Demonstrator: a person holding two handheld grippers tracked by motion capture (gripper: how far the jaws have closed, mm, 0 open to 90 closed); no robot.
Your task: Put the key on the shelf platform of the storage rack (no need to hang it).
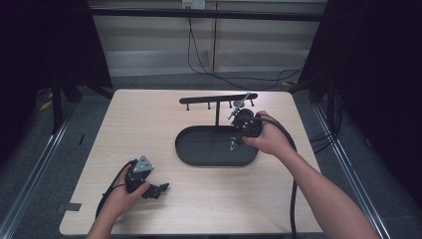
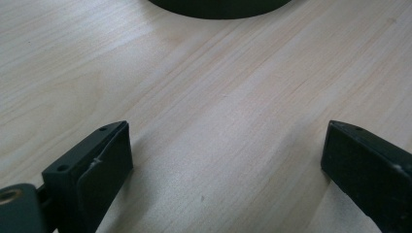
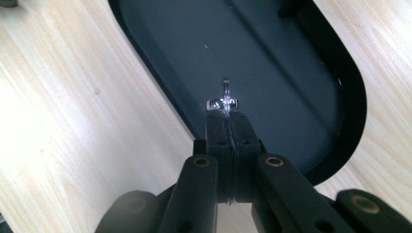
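A small silver metal trinket (image 3: 223,101) with a loop at its top is pinched at the tips of my right gripper (image 3: 228,120), which is shut on it. It hangs just above the floor of a black oval tray (image 3: 282,53). In the high view the right gripper (image 1: 235,140) points down over the tray's (image 1: 189,154) right half, with the trinket (image 1: 233,145) at its tip. My left gripper (image 1: 161,189) lies on the table near the front left, open, nothing between its fingers (image 2: 104,162).
A black bar with several short pegs (image 1: 214,99) stands on a post rising from the tray's back edge. The light wooden table (image 1: 149,119) is bare around the tray (image 2: 218,7). Cables trail from both grippers toward the front edge.
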